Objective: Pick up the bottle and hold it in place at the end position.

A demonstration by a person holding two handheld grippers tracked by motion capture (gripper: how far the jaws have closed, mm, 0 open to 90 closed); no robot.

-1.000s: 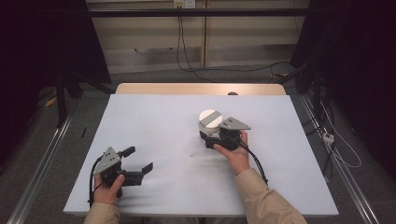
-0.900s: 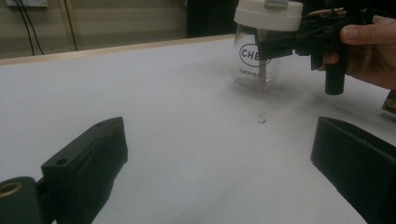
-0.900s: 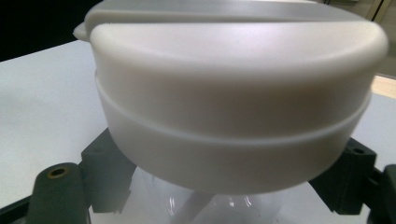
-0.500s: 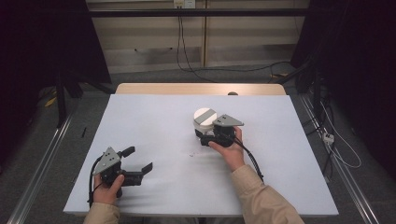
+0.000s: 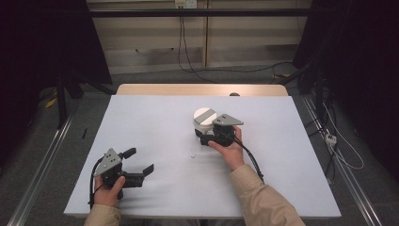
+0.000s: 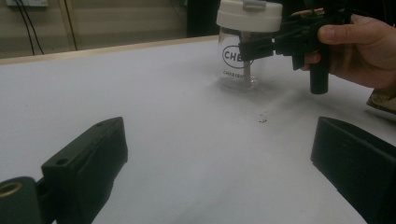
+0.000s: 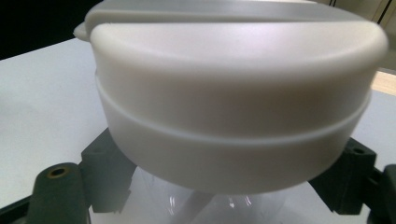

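Now right claw (image 5: pixel 203 133) apparently clamps jar (image 6: pixel 240 51); left claw (image 5: pixel 140 161) open, on table (image 5: pixel 155 122)

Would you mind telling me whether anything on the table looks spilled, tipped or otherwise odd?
Only a few small crumbs or specks on the white table in front of the jar. The jar stands upright with its lid on, nothing spilled.

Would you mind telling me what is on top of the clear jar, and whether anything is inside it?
A white lid sits on the clear jar. The right gripper closes around the jar below the lid. Its jaw and the printed logo cover part of the inside, so the contents cannot be told.
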